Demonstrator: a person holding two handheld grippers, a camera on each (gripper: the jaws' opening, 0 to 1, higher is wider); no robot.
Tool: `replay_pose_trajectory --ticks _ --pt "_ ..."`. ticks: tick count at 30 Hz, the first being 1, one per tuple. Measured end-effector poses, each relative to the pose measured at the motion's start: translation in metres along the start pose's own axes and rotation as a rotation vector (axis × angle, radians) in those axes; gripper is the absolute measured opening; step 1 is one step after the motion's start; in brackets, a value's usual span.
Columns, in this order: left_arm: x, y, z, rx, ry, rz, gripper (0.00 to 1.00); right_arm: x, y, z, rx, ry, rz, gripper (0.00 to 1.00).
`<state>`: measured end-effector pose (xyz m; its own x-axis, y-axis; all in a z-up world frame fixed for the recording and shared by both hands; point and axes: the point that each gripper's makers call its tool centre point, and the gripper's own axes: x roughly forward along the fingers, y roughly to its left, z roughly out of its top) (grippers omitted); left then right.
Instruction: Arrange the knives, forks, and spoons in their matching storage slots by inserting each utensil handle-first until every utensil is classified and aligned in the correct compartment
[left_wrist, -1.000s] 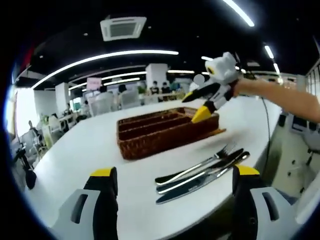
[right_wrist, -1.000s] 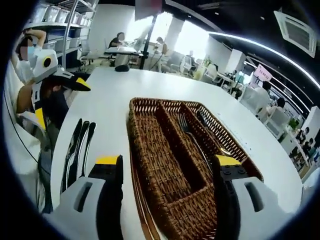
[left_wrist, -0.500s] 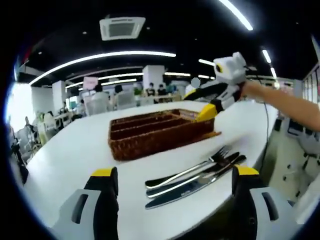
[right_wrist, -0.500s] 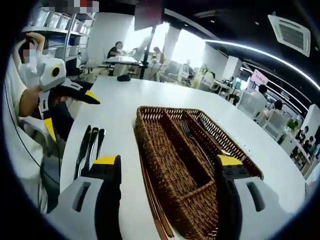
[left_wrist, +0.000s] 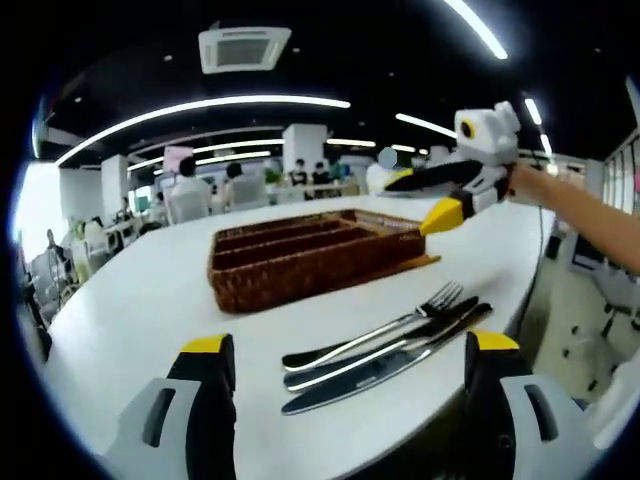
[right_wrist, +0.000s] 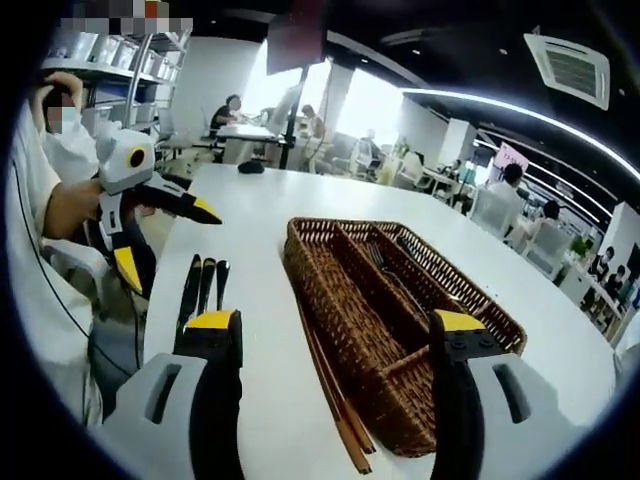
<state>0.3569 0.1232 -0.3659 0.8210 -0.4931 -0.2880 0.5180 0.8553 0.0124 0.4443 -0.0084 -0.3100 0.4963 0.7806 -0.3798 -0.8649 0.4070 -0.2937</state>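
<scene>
Both grippers — left gripper (left_wrist: 345, 365), right gripper (right_wrist: 335, 345) — spread, empty; the 3 utensils (left_wrist: 385, 345) look stiff, slick, thin — pinch mid-handle.

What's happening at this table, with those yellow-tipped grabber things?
A person is sorting cutlery into a wicker tray with a gripper in each hand. Both the left gripper and right gripper are open and hold nothing. A fork and other utensils lie side by side on the white table near the tray. At least one fork already lies in a tray compartment.
</scene>
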Motion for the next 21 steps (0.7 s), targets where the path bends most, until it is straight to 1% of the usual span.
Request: replay_pose_trajectory --ticks 3,5,8,10,12,16,17,21 --pt "0.001 0.000 0.000 0.007 0.005 -0.004 0.96 -0.008 0.015 0.002 0.011 -0.021 -0.003 0.79" --pt "0.002 0.000 0.001 0.013 0.002 -0.004 0.96 -0.002 0.011 0.003 0.011 -0.028 -0.001 0.79" --pt "0.003 0.001 0.005 0.009 -0.007 -0.005 0.96 -0.005 0.014 0.002 0.008 -0.037 -0.011 0.79" --pt "0.003 -0.001 0.007 0.007 -0.017 -0.008 0.96 -0.008 0.017 0.000 0.035 -0.061 -0.012 0.79" --pt "0.003 -0.001 0.008 0.008 -0.021 -0.013 0.96 -0.010 0.018 -0.004 0.056 -0.065 -0.015 0.79" --pt "0.005 -0.003 0.008 0.015 -0.021 -0.027 0.95 -0.013 0.021 -0.010 0.065 -0.066 -0.023 0.78" --pt "0.005 -0.003 0.008 0.018 -0.023 -0.030 0.95 -0.014 0.022 -0.012 0.083 -0.071 -0.026 0.78" --pt "0.006 -0.003 0.010 0.017 -0.030 -0.039 0.95 -0.016 0.027 -0.020 0.109 -0.080 -0.033 0.78"
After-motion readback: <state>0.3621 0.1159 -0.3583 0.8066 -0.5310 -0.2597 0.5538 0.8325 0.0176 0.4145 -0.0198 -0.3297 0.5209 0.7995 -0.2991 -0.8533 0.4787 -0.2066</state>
